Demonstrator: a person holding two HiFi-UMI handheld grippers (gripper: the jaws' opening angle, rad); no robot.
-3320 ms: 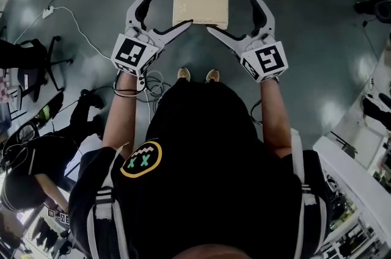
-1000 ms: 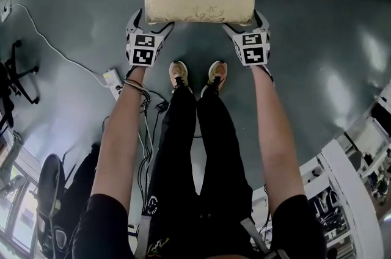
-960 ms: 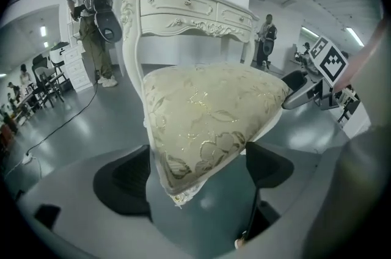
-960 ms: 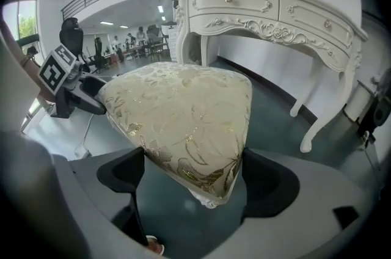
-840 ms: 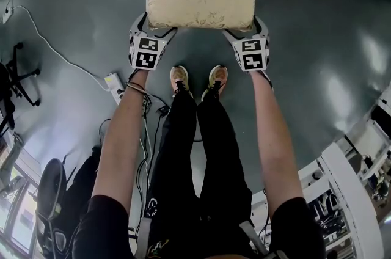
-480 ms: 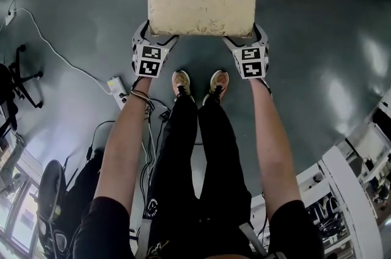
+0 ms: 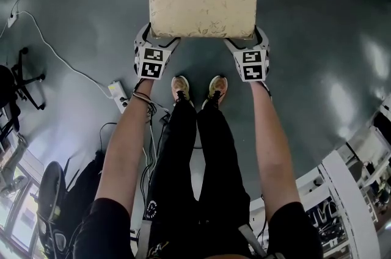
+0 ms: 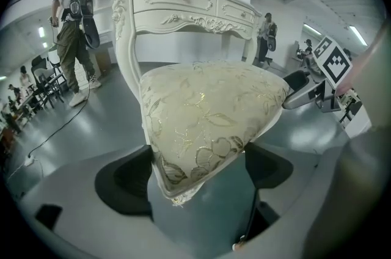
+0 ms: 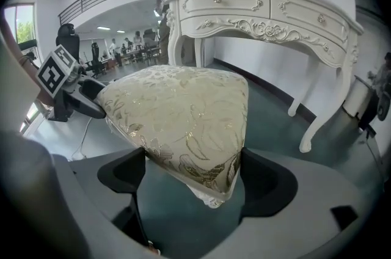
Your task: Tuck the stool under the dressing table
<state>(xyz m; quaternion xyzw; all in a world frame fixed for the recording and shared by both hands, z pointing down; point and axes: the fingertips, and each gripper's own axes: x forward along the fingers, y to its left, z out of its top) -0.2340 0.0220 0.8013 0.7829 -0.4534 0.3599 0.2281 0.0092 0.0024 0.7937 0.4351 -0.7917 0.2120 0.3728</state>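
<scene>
Cream brocade with a gold leaf pattern covers the rectangular cushioned stool [image 7: 203,1], gripped at both near corners by a person standing over the dark grey-green polished floor [image 7: 79,1]. The left gripper [image 7: 160,36] has its two black jaws pressed against either side of the seat's near left corner, and the right gripper [image 7: 244,36] is clamped the same way, jaws wide, on the near right corner. From above, the seat lies just ahead of the person's tan shoes [image 7: 181,88], its long side running across the view, with both bare forearms reaching straight down to it.

The gripper views show the white carved dressing table [image 9: 263,13], with scrolled trim, small drawers and an oval mirror, standing directly beyond the stool's far edge. The seat is in front of the table's curved legs, not yet under it. One of those legs curls into the head view's top right corner.

Off to the left on the floor, a thin white cable [image 7: 55,47] runs to a white power strip [image 7: 118,91] beside the left arm, and a black office chair [image 7: 24,77] sits near the floor's left edge. A person with a dark backpack [image 8: 73,32] stands in the background to the table's left.
</scene>
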